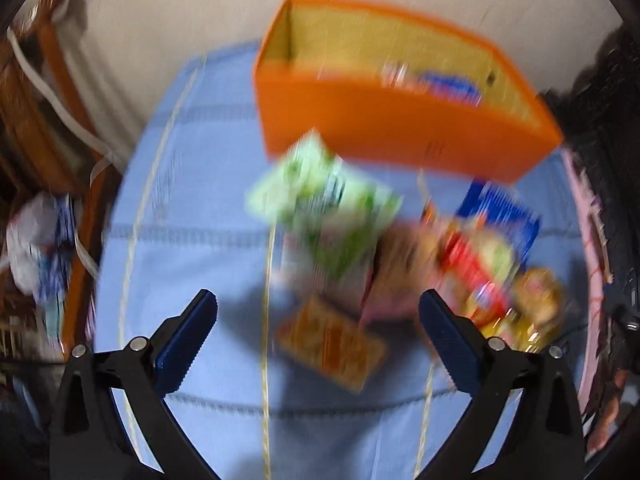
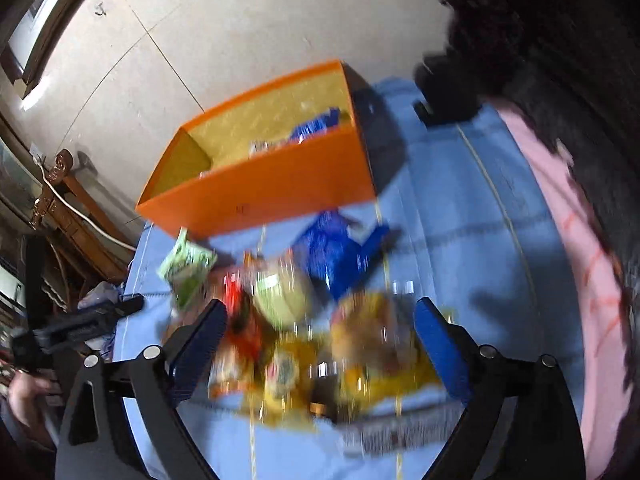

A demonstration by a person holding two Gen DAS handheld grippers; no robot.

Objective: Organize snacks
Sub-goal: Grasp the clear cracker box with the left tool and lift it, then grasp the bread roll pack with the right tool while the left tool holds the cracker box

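Both tools hang over the snack pile on the blue-covered bench (image 1: 180, 200), so I judge a new pick is starting. The left tool (image 1: 318, 342) is wide open and empty above a brown packet (image 1: 332, 344). The right tool (image 2: 320, 350) is also open, holding nothing, with yellow packets (image 2: 360, 360) below; next it must close on one and carry it to the orange box (image 2: 272, 192).

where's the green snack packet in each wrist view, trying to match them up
Left wrist view: the green snack packet sits near centre, just below the orange box front wall.
Right wrist view: the green snack packet lies left of centre, below the orange box's left corner.
Shared landmark: the orange box on the blue cloth.
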